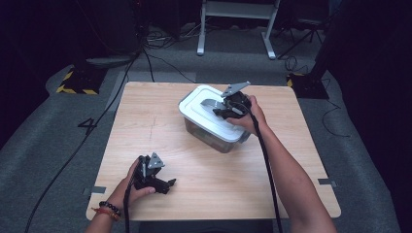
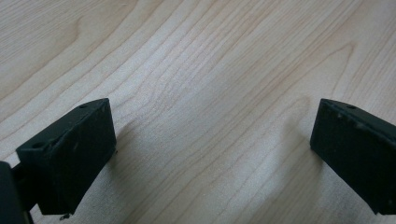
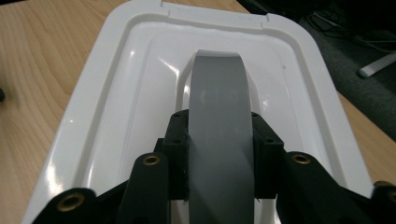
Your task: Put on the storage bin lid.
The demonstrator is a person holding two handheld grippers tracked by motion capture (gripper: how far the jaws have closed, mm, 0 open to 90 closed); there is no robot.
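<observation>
A pale wooden table (image 1: 204,194) is set on grey carpet (image 1: 53,141), across which black cables (image 1: 73,155) are trailed, while a white desk frame (image 1: 235,19) and yellow-and-black striped stand bases (image 1: 77,82) are seen beyond it against a dark background.

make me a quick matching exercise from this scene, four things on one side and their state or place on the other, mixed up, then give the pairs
Things:
1. left gripper
2. right gripper
3. grey handle
4. clear container

States or places:
A. arches over the middle of the white lid
B. stands on the far right part of the wooden table, lid on
C. open, resting low over bare wood near the table's front left
D. shut on the handle, on top of the lid

Pairs: 1-C, 2-D, 3-A, 4-B
</observation>
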